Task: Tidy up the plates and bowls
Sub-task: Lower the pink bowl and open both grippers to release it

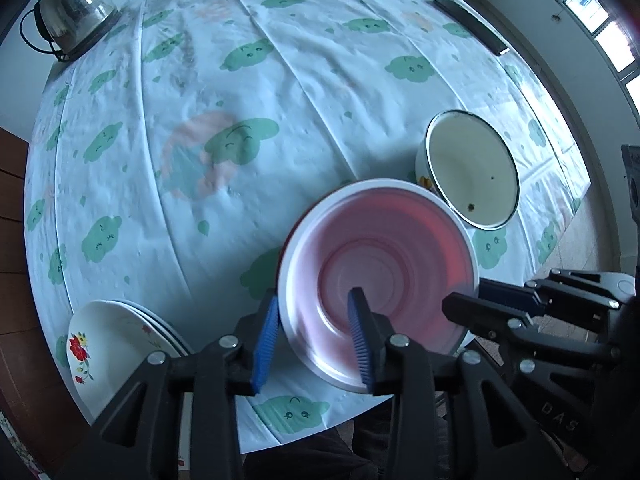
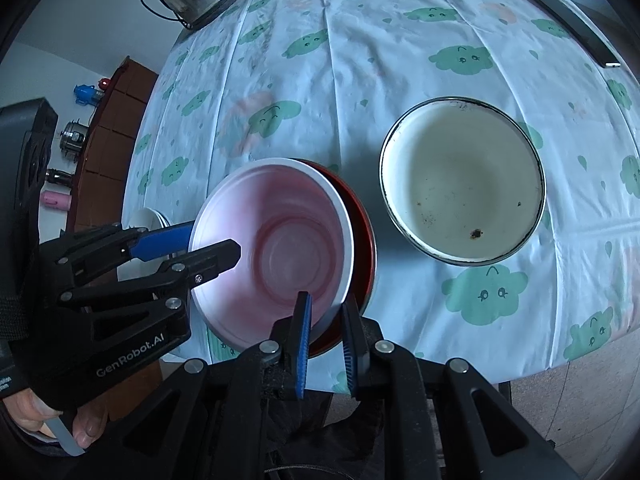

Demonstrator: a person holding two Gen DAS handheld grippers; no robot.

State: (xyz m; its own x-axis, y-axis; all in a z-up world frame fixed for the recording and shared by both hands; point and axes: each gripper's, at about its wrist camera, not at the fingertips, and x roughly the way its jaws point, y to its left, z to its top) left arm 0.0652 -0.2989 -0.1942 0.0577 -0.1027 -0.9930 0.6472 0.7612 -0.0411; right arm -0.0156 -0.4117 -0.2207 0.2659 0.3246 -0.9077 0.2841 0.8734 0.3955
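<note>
- Likely the pink bowl [image 2: 276,248] is thin, light plastic: stiff enough to lift by its rim, yet smooth and apt to slip or tilt from a one-sided pinch
- Best hold, I judge, is on the white rim, one pad inside and one outside the wall, as both claws now sit
- It looks white outside and at the lip, pink and ringed inside, and sits tilted in a red bowl [image 2: 362,240] at the near edge of the bench [image 2: 360,60]
- Right claw [image 2: 326,342] is pinching the near rim, its pads close together on the wall
- Left claw [image 1: 316,342] straddles the rim at the other side, pads parted and, as far as I can tell, not pressing
- Cream enamel bowl [image 2: 460,180], dark-rimmed and speckled with crumbs, stands just beside; it should be heavier, rigid and prone to chipping
- Flowered white plates [image 1: 108,344] lie stacked at the bench's left corner: brittle, so set down gently
</note>
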